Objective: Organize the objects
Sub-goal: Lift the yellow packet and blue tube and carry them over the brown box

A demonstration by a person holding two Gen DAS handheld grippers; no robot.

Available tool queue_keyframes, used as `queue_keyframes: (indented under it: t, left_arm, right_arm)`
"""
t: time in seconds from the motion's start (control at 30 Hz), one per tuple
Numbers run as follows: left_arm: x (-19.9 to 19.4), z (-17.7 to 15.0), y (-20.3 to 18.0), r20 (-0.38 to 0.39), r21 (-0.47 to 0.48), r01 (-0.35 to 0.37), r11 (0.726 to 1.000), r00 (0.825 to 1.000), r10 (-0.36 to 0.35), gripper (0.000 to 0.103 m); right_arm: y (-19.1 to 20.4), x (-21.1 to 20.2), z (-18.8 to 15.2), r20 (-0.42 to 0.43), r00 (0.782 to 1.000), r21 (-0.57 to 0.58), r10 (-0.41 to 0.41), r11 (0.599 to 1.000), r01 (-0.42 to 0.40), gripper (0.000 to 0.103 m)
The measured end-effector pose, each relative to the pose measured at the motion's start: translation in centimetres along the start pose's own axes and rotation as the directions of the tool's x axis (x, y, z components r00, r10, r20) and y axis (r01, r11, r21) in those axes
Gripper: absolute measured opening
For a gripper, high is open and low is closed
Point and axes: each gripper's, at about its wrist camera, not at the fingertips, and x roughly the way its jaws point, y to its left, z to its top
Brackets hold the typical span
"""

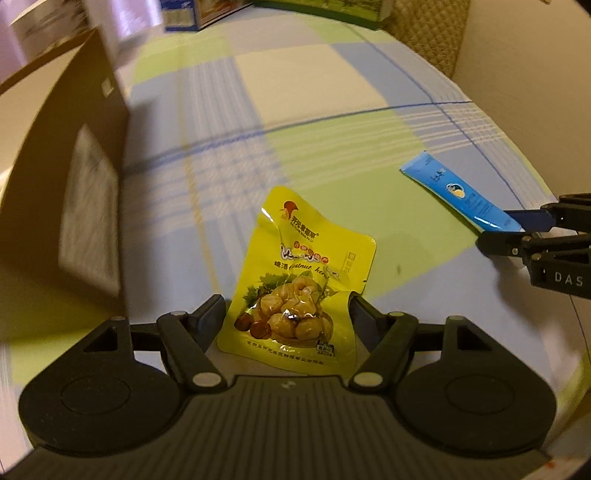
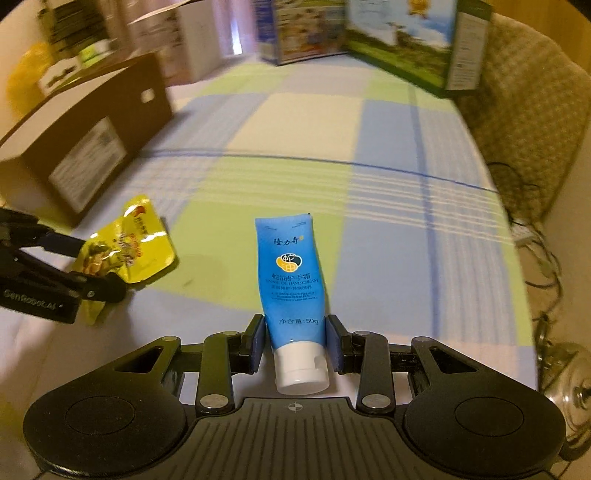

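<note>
**Left wrist and right wrist views: one item held in each gripper**

Left wrist view has the left gripper [image 1: 288, 314] clamped on the lower sides of a crinkled yellow foil packet printed with chestnuts [image 1: 295, 280], which lies on the checked green, blue and cream cloth of the counter [image 1: 303, 110]. At about 9 o'clock a brown cardboard box with a white label [image 1: 70, 206] stands just beside the packet, blurred. Off at 3 o'clock the right gripper [image 1: 517, 229] grips the cap end of a blue hand-cream tube with a white cap [image 1: 458, 192].

From the right wrist view, the right gripper [image 2: 295, 341] presses its fingers against the tube [image 2: 293, 280] just above its cap, the tube pointing to 12 o'clock. Towards 9 o'clock, the left gripper [image 2: 88, 266] holds the packet [image 2: 125, 243]. Printed cartons [image 2: 369, 33] stand at the far edge, around 12 o'clock.
</note>
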Motion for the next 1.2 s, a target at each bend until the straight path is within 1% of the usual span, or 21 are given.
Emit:
queue_keyframes:
  t: [0.1,0.13,0.17,0.23,0.27,0.3,0.37,0.43,0.53,0.6,0.63,0.67,0.9,1.2]
  left_arm:
    - [-0.9,-1.5,0.6,-0.016,-0.037,0.000,0.999,1.000,0.000,0.071]
    - [-1.0,-1.8,0.8,-0.023,-0.051,0.001,0.999,1.000,-0.002,0.071]
    - [-1.2,-2.1,1.0,-0.023,-0.060,-0.002,0.998,1.000,0.001,0.072]
    - [-1.2,-2.2,1.1,-0.022,-0.057,-0.006,0.998,1.000,0.004,0.073]
    - [-1.2,-2.2,1.1,-0.021,-0.055,-0.010,0.998,1.000,0.009,0.075]
    - [-1.2,-2.1,1.2,-0.021,-0.052,-0.012,0.999,1.000,0.010,0.079]
    - [-1.1,-1.8,1.1,-0.010,-0.038,-0.018,0.999,1.000,0.018,0.081]
    - [-0.9,-1.6,1.0,-0.003,-0.016,-0.012,1.000,1.000,0.012,0.083]
    - [-0.3,-1.2,0.6,-0.007,0.014,-0.010,1.000,1.000,0.010,0.079]
    - [-0.3,-1.2,0.5,0.006,0.017,0.001,1.000,1.000,-0.001,0.071]
    - [-0.4,-1.2,0.4,0.011,0.018,0.003,1.000,1.000,-0.003,0.068]
    - [-0.4,-1.2,0.3,0.014,0.019,0.002,1.000,1.000,-0.002,0.066]
    - [-0.5,-1.0,0.1,0.000,-0.008,-0.007,1.000,1.000,0.007,0.064]
    - [-0.8,-1.0,0.2,-0.018,-0.022,-0.003,1.000,1.000,0.002,0.063]
  right_arm:
    - [0.7,0.0,-0.3,-0.003,1.000,-0.010,-0.013,1.000,0.013,0.033]
    - [0.8,0.1,-0.2,-0.007,1.000,-0.009,-0.015,1.000,0.015,0.036]
    - [0.8,0.1,0.0,-0.010,1.000,-0.006,-0.016,1.000,0.016,0.041]
    - [0.6,0.4,0.3,-0.015,1.000,-0.001,-0.024,1.000,0.024,0.049]
    - [0.5,0.6,0.4,-0.016,1.000,0.001,-0.027,1.000,0.027,0.051]
    - [0.4,0.6,0.6,-0.014,1.000,0.004,-0.028,1.000,0.028,0.051]
    - [0.3,0.8,0.9,-0.009,1.000,0.005,-0.027,1.000,0.027,0.052]
    - [0.3,1.1,1.2,-0.010,0.999,-0.003,-0.035,0.999,0.035,0.052]
    - [0.8,1.2,1.1,-0.011,0.998,-0.033,-0.056,0.998,0.056,0.051]
    - [0.9,1.2,1.0,-0.002,0.999,-0.038,-0.053,0.998,0.053,0.047]
    - [1.0,1.2,1.0,0.003,0.999,-0.043,-0.047,0.998,0.047,0.037]
    - [1.1,1.1,1.0,0.003,0.999,-0.046,-0.046,0.998,0.046,0.036]
    - [1.1,1.1,1.0,0.005,0.999,-0.026,-0.050,0.998,0.050,0.035]
    - [0.9,1.0,1.2,-0.005,1.000,0.018,-0.015,1.000,0.015,0.034]
